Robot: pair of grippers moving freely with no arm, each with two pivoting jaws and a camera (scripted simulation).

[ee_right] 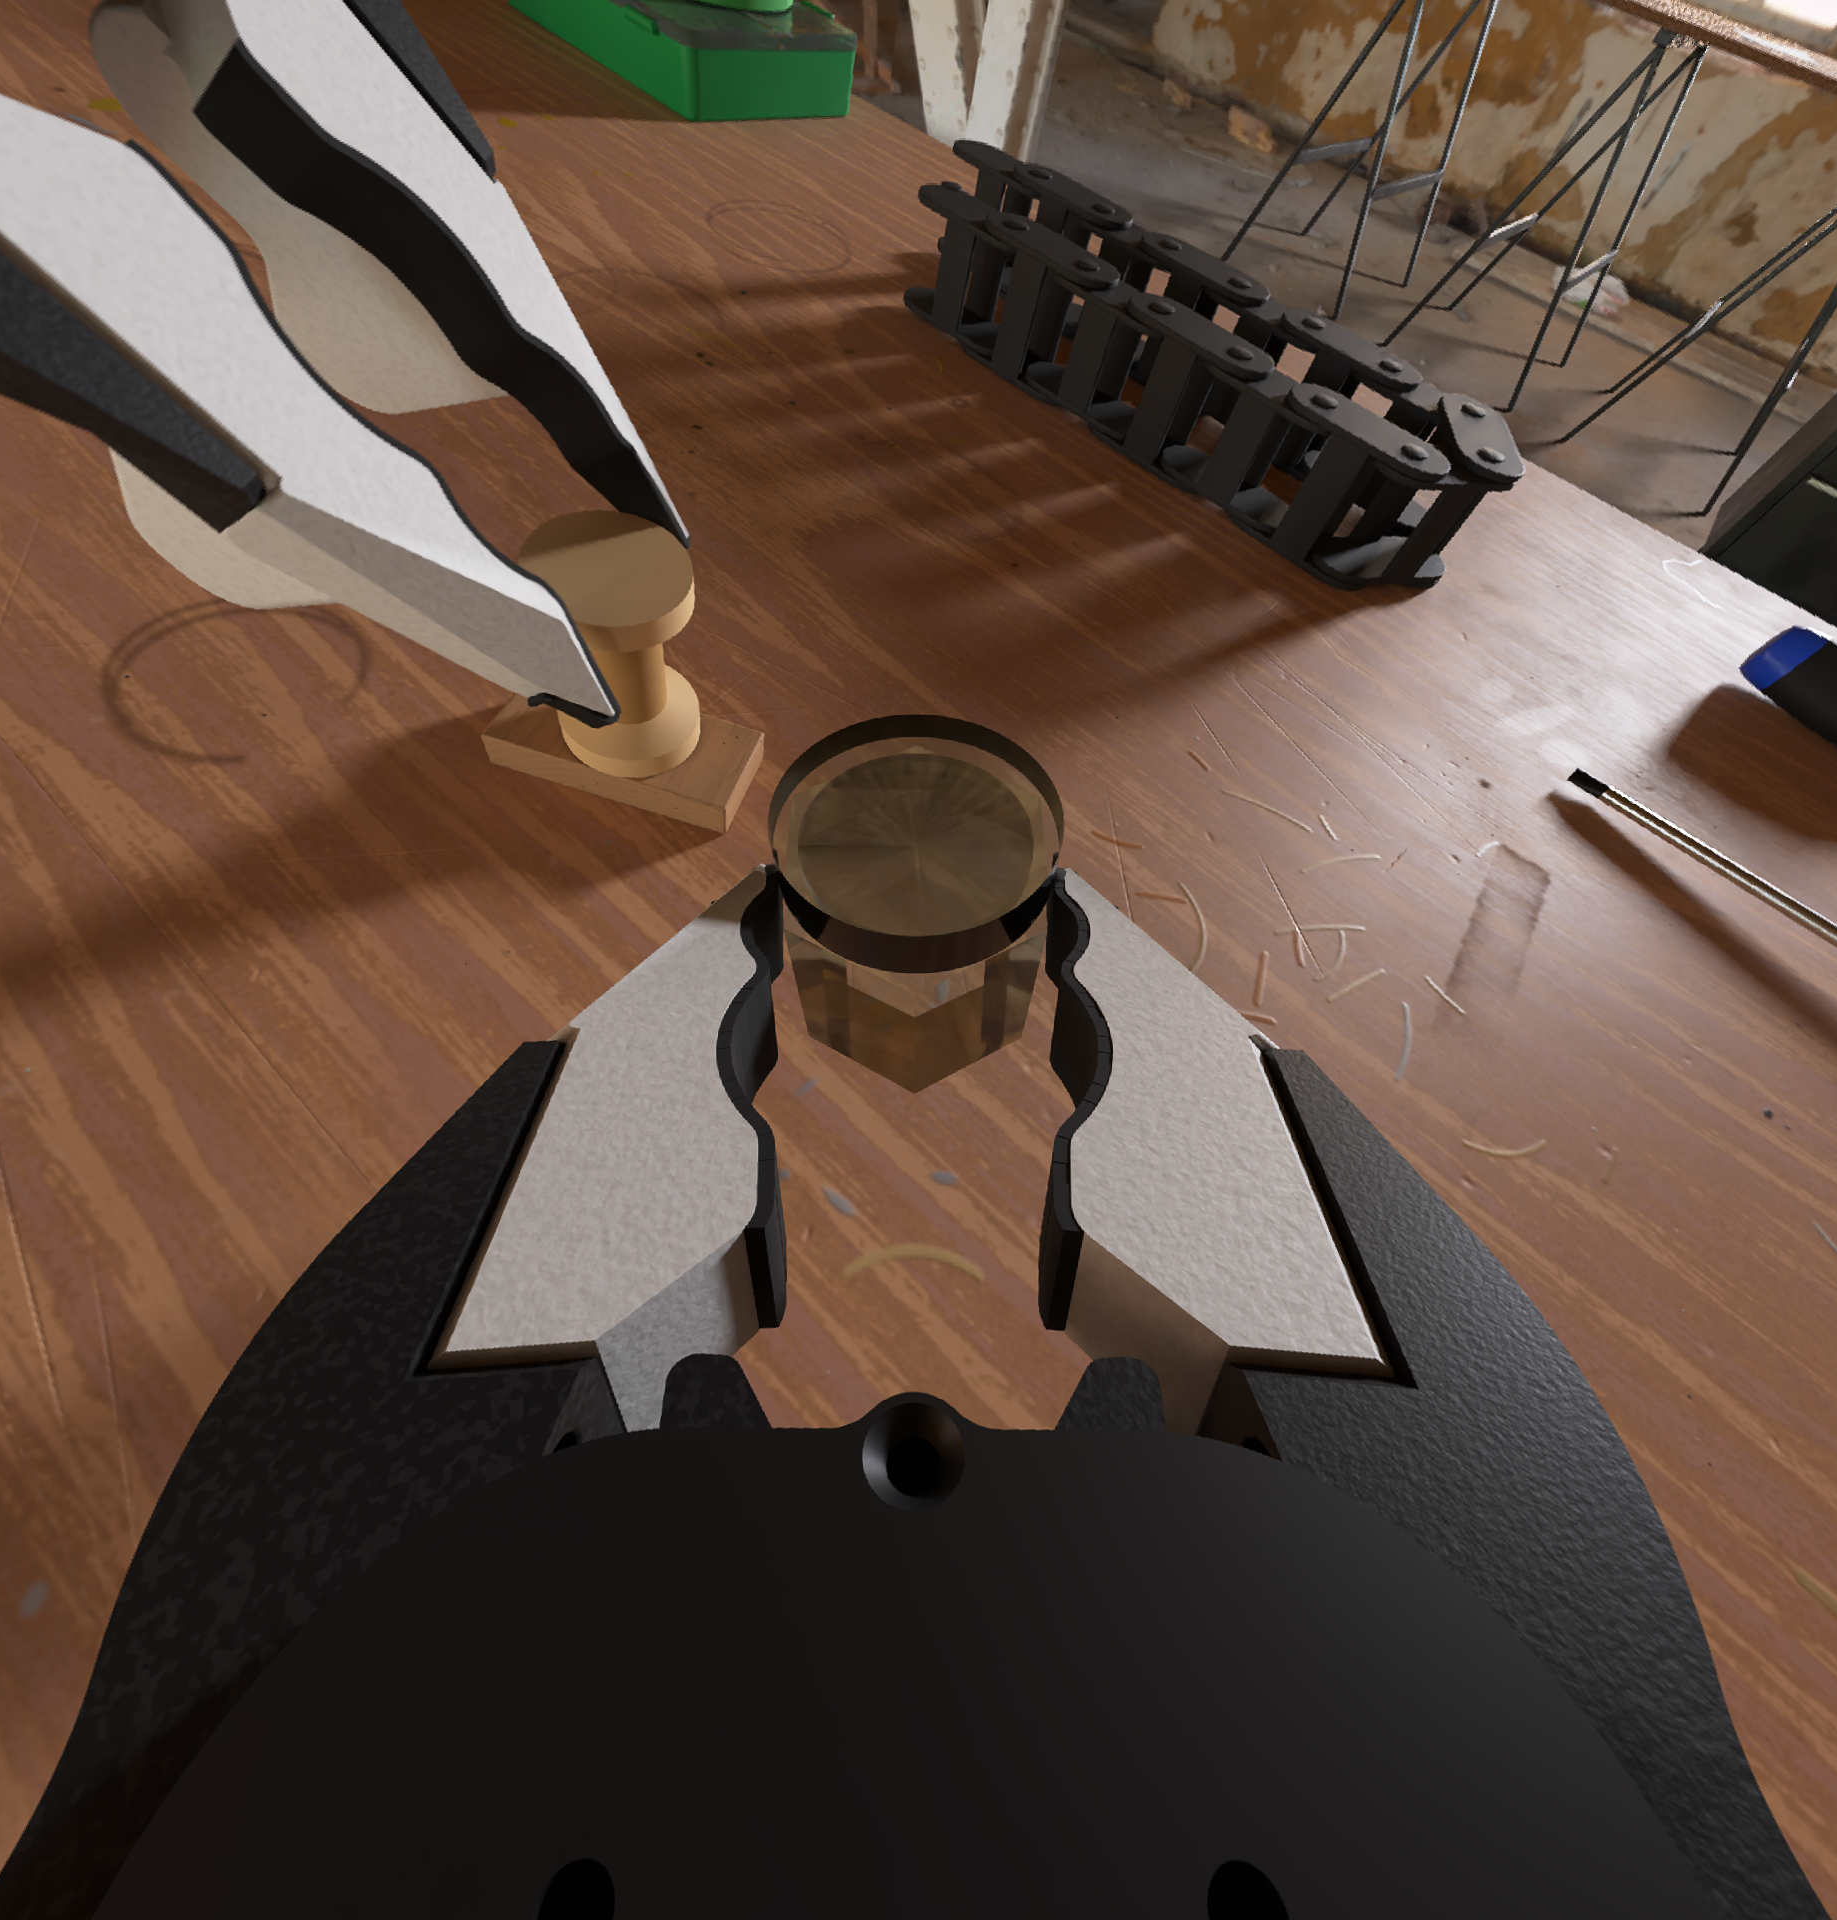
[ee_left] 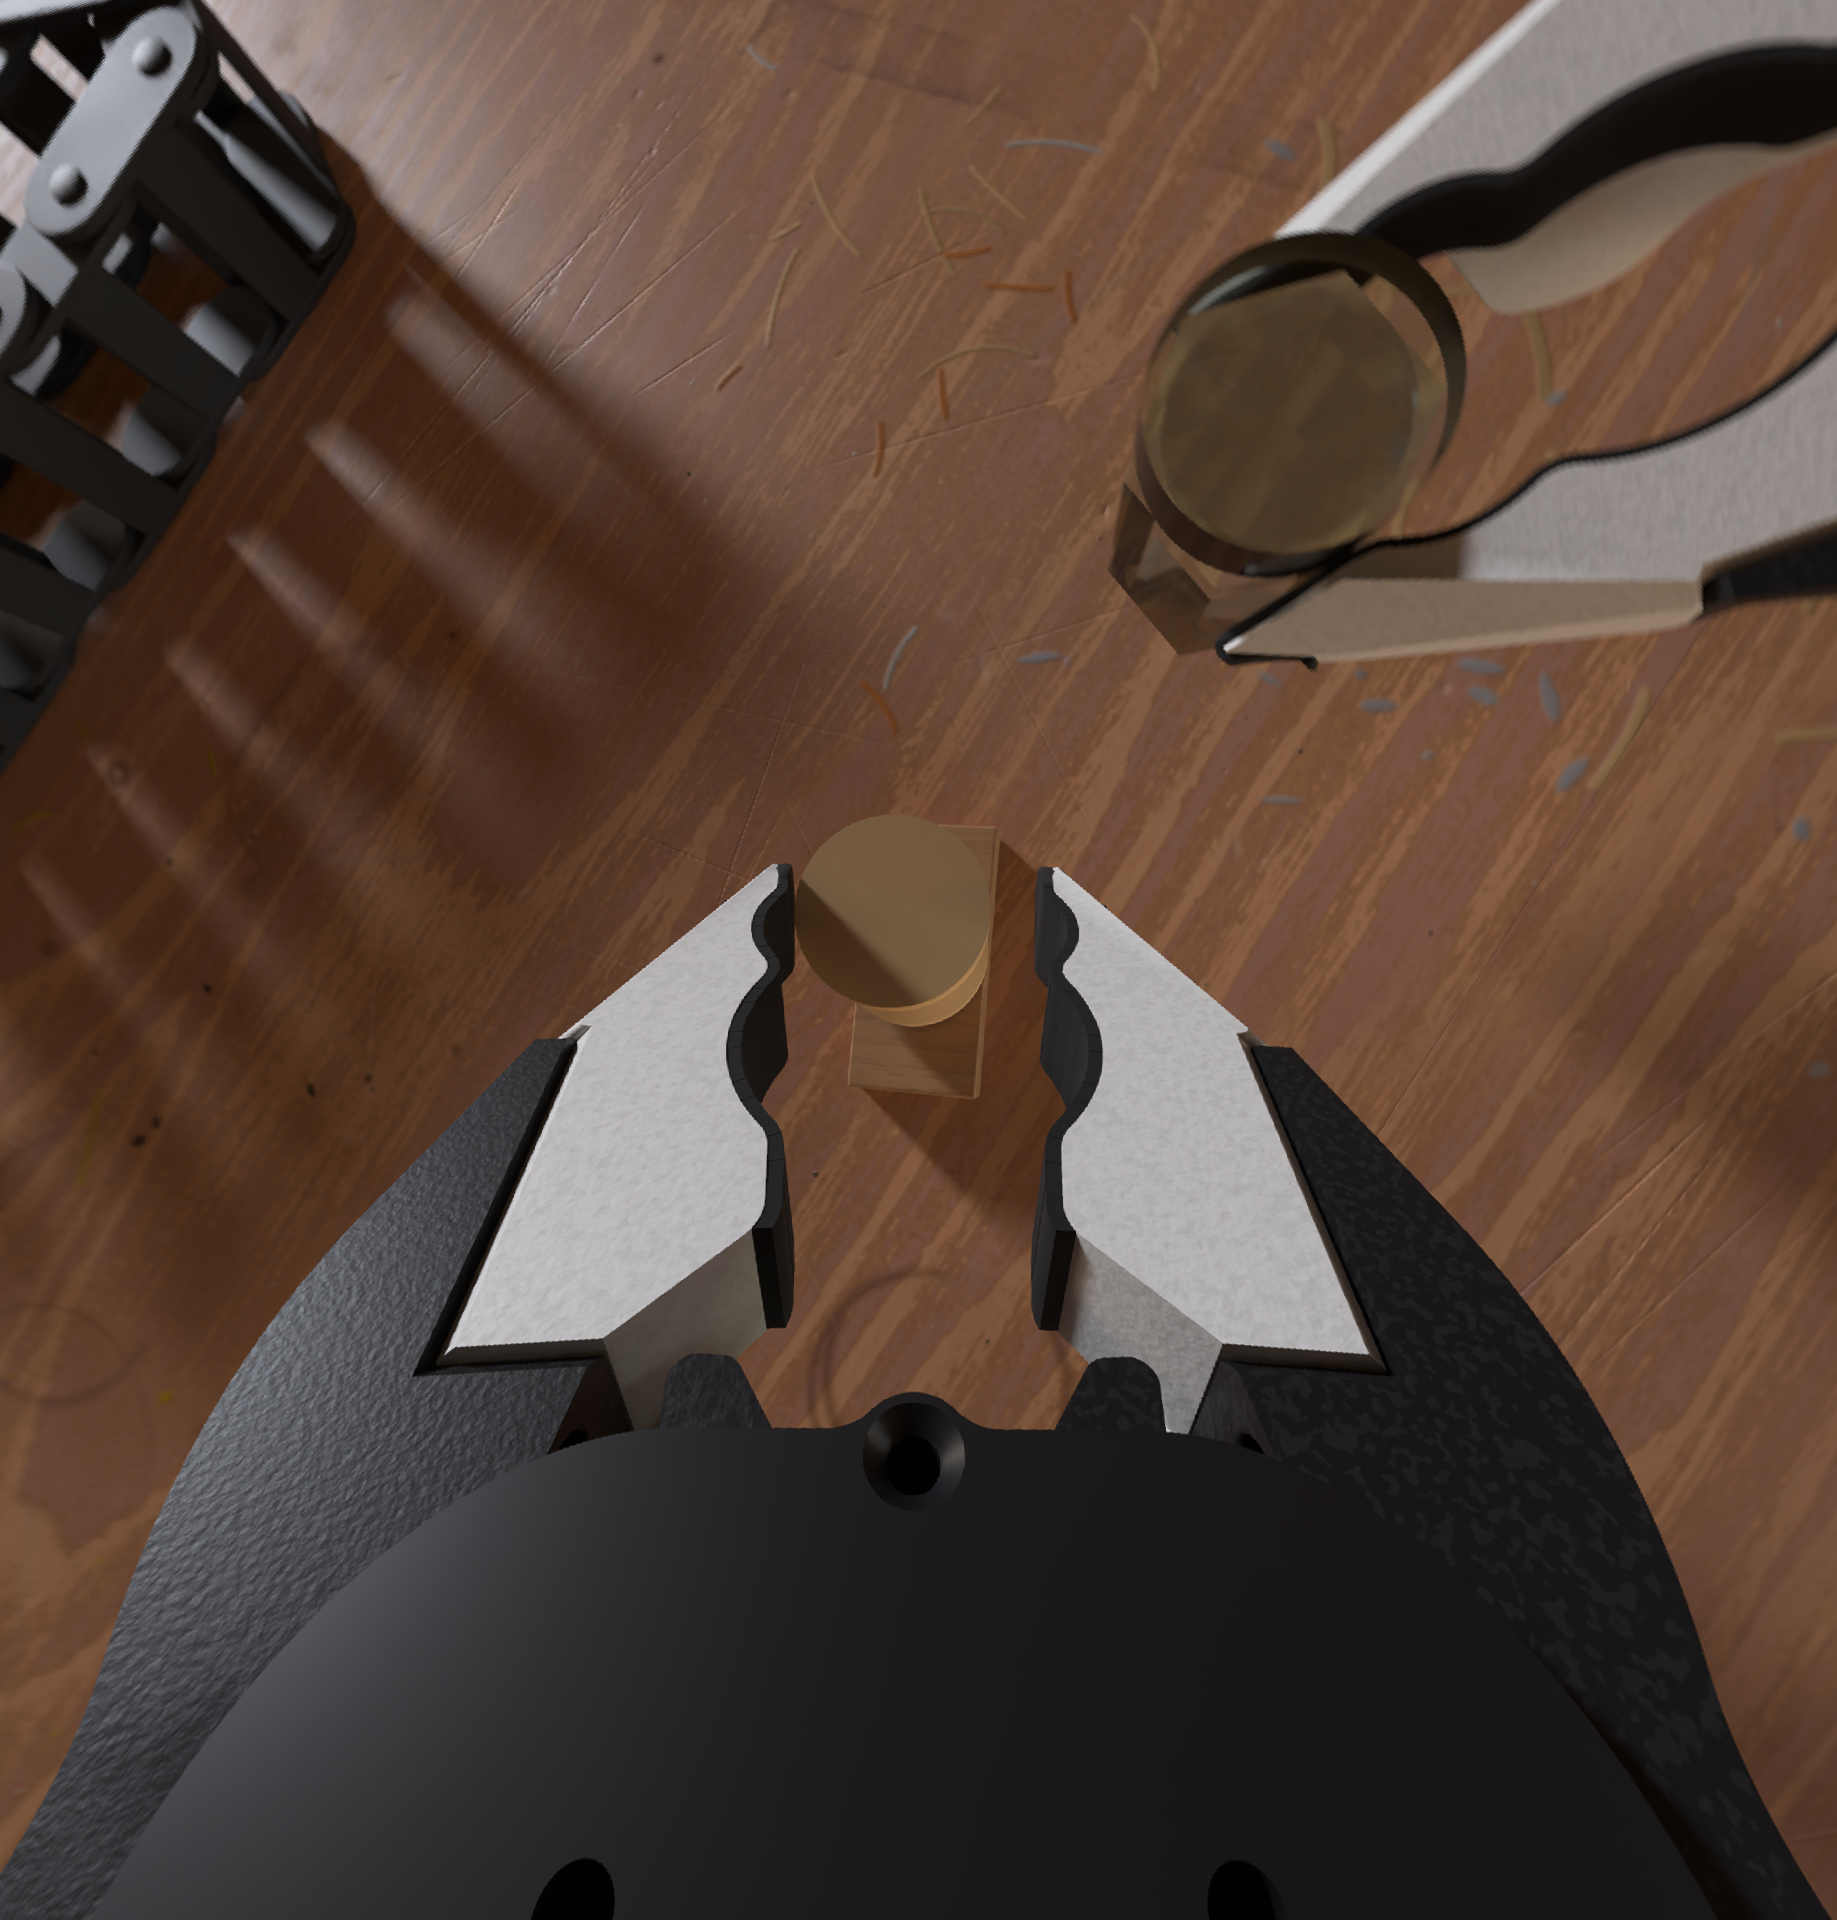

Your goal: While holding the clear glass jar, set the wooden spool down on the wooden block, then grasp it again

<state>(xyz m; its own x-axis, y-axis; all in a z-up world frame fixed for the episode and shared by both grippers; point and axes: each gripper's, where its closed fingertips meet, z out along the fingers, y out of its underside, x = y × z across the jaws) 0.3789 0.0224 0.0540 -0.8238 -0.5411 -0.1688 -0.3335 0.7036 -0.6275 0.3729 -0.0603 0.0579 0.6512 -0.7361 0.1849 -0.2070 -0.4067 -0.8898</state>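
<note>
The wooden spool (ee_left: pixel 893 920) stands upright on the small wooden block (ee_left: pixel 919 1060) on the brown table. My left gripper (ee_left: pixel 914 894) is open around the spool's top; its left pad is at the spool's edge and a gap shows on the right. The right wrist view shows the spool (ee_right: pixel 628 665), the block (ee_right: pixel 685 774) and the left gripper (ee_right: pixel 631 618) astride the spool. My right gripper (ee_right: pixel 914 883) is shut on the clear glass jar (ee_right: pixel 914 831), holding it below the rim, above the table. The jar (ee_left: pixel 1298 405) and right gripper (ee_left: pixel 1309 436) also show in the left wrist view.
A black cable chain (ee_right: pixel 1205 364) lies at the far side and also shows in the left wrist view (ee_left: pixel 114 312). A green box (ee_right: pixel 706 52) sits at the back. A blue-and-black object (ee_right: pixel 1818 686) and a thin rod (ee_right: pixel 1724 862) lie at the right. Shavings are scattered about.
</note>
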